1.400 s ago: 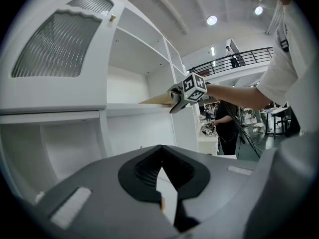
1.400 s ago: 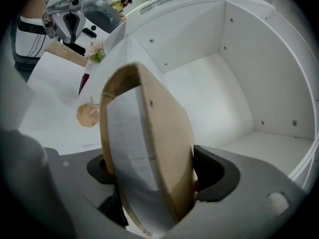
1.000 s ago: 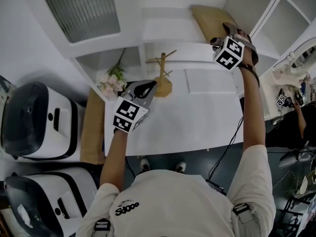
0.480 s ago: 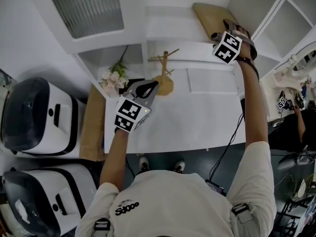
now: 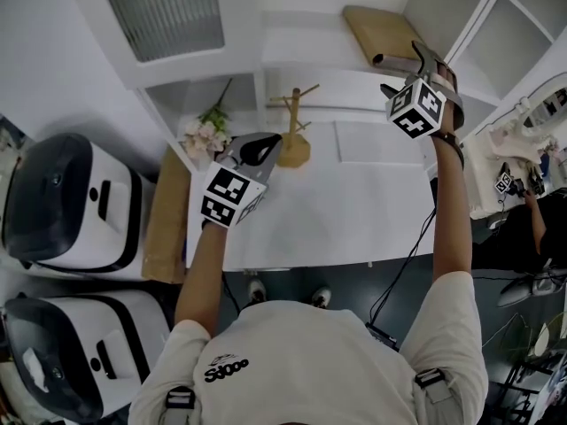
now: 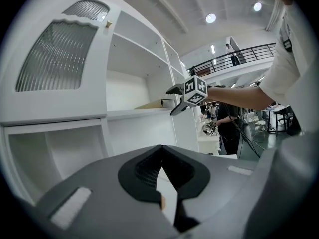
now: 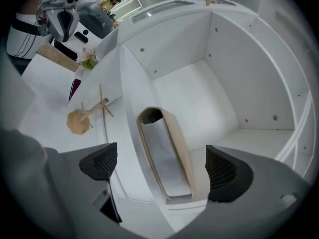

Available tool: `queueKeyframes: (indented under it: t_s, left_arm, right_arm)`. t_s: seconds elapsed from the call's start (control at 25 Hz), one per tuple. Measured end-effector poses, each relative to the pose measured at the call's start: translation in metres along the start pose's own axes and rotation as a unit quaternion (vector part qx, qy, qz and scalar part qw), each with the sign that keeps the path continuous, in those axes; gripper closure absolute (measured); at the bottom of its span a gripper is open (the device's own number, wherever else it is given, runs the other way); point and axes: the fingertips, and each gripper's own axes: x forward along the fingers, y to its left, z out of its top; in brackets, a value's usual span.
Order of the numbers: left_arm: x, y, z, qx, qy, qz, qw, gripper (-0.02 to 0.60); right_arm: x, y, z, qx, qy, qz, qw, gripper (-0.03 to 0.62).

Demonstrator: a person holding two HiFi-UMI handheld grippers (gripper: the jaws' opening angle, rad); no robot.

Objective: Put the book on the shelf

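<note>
White shelf compartment holds the tan book, lying flat between the right gripper's wide jaws, which have just been opening; the left gripper's jaws are closed, empty.

Tan book; plain white shelf and table; pale pink flowers; light-brown wooden stand; grey ribbed cabinet panel.

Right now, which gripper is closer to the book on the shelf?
Right. The right gripper sits at the book, jaws just opened around its end; the left gripper hangs over the table, well away.
</note>
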Motion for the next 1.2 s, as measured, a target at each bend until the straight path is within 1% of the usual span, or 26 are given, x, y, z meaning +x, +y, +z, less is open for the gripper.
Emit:
queueKeyframes:
  t_s: [0.08,0.12,0.2,0.24,0.28,0.36,0.44,0.48,0.56,0.72,0.8,0.88,0.96,1.08,1.2]
  left_arm:
    - [0.000,-0.002,0.006,0.005,-0.005,-0.002,1.0000,0.561]
    - [0.001,-0.004,0.009,0.007,-0.008,-0.003,0.9999,0.561]
    - [0.003,-0.008,0.018,0.013,-0.016,-0.007,0.9998,0.561]
    - [0.004,-0.011,0.022,0.016,-0.020,-0.009,0.9996,0.561]
    - [0.005,-0.013,0.027,0.020,-0.025,-0.011,0.9994,0.561]
    - [0.008,-0.018,0.036,0.026,-0.033,-0.016,0.9990,0.561]
    - [0.009,-0.022,0.043,0.030,-0.041,-0.019,0.9985,0.561]
    - [0.009,-0.024,0.046,0.032,-0.044,-0.021,0.9983,0.561]
    - [0.010,-0.027,0.053,0.035,-0.052,-0.022,0.9978,0.561]
    - [0.011,-0.033,0.062,0.038,-0.066,-0.020,0.9969,0.561]
    - [0.010,-0.033,0.065,0.036,-0.073,-0.016,0.9965,0.561]
    - [0.008,-0.032,0.069,0.032,-0.080,-0.012,0.9962,0.561]
    - [0.004,-0.030,0.072,0.031,-0.085,-0.006,0.9959,0.561]
    - [-0.002,-0.026,0.077,0.027,-0.092,0.002,0.9954,0.561]
    - [-0.009,-0.023,0.081,0.022,-0.098,0.012,0.9949,0.561]
  right_arm:
    - [-0.019,0.004,-0.002,0.017,-0.016,-0.021,1.000,0.046]
    - [-0.029,0.007,-0.002,0.034,-0.026,-0.026,0.999,0.048]
    - [-0.051,0.014,-0.001,0.090,-0.054,-0.026,0.994,0.056]
    - [-0.063,0.016,0.000,0.120,-0.070,-0.025,0.990,0.072]
    - [-0.074,0.018,0.000,0.144,-0.082,-0.027,0.986,0.120]
    - [-0.094,0.021,-0.002,0.169,-0.091,-0.039,0.981,0.256]
    - [-0.109,0.026,-0.007,0.188,-0.092,-0.049,0.977,0.344]
    - [-0.116,0.028,-0.009,0.204,-0.095,-0.051,0.973,0.367]
    - [-0.131,0.030,-0.015,0.250,-0.103,-0.057,0.961,0.408]
    - [-0.154,0.035,-0.035,0.353,-0.115,-0.061,0.926,0.521]
    - [-0.163,0.039,-0.043,0.387,-0.119,-0.059,0.912,0.585]
    - [-0.172,0.042,-0.049,0.401,-0.118,-0.063,0.906,0.592]
    - [-0.180,0.045,-0.051,0.401,-0.113,-0.066,0.907,0.592]
    - [-0.190,0.052,-0.044,0.405,-0.123,-0.046,0.905,0.592]
    - [-0.203,0.057,-0.030,0.421,-0.154,-0.022,0.894,0.592]
